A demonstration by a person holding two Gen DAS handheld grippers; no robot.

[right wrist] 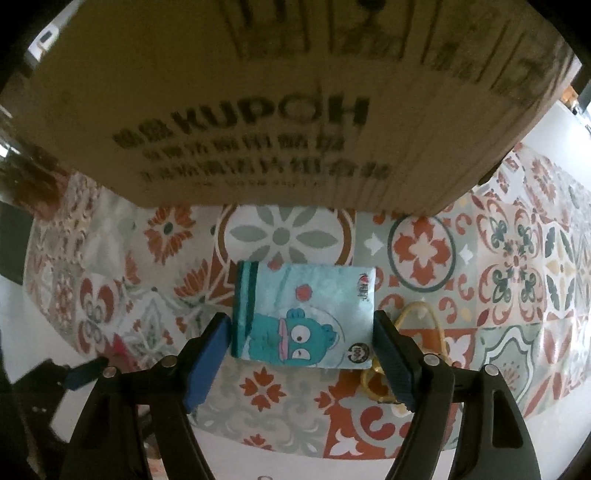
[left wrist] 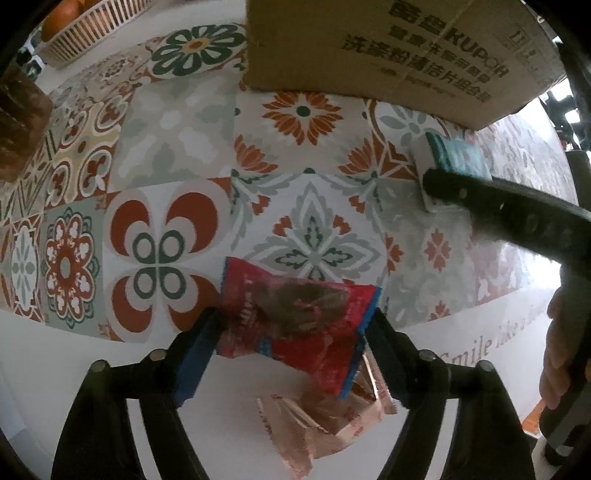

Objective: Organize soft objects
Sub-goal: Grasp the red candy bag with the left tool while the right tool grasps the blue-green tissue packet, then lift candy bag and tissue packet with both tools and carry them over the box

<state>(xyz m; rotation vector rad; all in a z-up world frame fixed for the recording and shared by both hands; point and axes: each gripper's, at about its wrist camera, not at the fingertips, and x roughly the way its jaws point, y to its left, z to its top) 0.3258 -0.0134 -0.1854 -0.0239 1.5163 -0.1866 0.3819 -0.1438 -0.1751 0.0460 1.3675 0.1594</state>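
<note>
In the left wrist view my left gripper (left wrist: 291, 347) is shut on a red snack packet (left wrist: 295, 321) and holds it above the patterned tablecloth (left wrist: 177, 147). A copper foil packet (left wrist: 314, 424) lies on the table under it. In the right wrist view my right gripper (right wrist: 301, 350) is closed around a light-blue tissue pack with a cartoon fish (right wrist: 303, 317), both pads against its sides. The same pack (left wrist: 458, 158) and the right gripper's finger (left wrist: 480, 199) show at the right of the left wrist view. A big cardboard box (right wrist: 277, 103) stands just behind, also seen in the left wrist view (left wrist: 388, 55).
A yellow elastic loop (right wrist: 421, 332) lies on the cloth beside the right finger. A slatted basket holding an orange thing (left wrist: 85, 29) stands at the far left. A brown block (left wrist: 18, 125) sits at the left edge. The cloth's white border runs along the near side.
</note>
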